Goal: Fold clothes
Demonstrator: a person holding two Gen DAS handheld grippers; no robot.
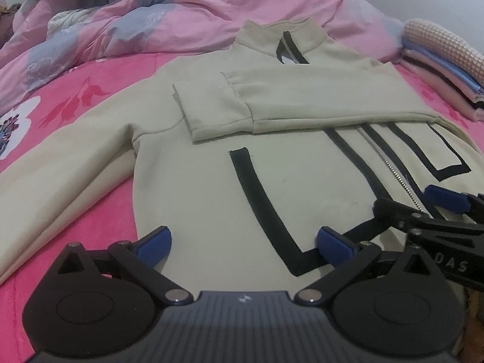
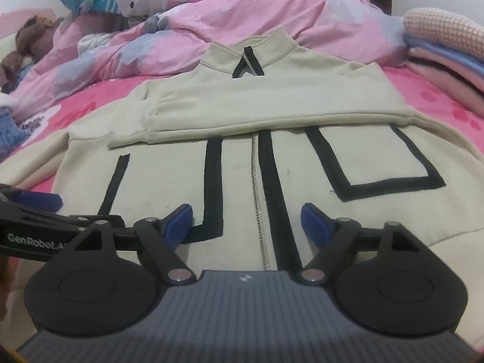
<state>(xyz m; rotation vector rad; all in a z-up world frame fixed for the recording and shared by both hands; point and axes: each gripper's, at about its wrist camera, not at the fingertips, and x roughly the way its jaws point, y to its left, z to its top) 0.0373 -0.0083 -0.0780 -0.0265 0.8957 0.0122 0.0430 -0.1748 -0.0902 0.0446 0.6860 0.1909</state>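
Beige jacket flat mid-bed, front up, one sleeve folded across chest, other sleeve out toward bed's left edge. Left tool, right tool both wide, empty, over hem. Next, likely: pinch outstretched sleeve at cuff, lay across chest, smooth.

A bed is covered by a bright pink sheet printed with darker pink flowers. Behind it, a crumpled pink quilt with grey-blue leaf shapes is heaped along the far side. A stack of folded cloths in pink, blue and black is seen at the right edge, topped by a pale knitted piece. A brown soft toy is laid at the far left.
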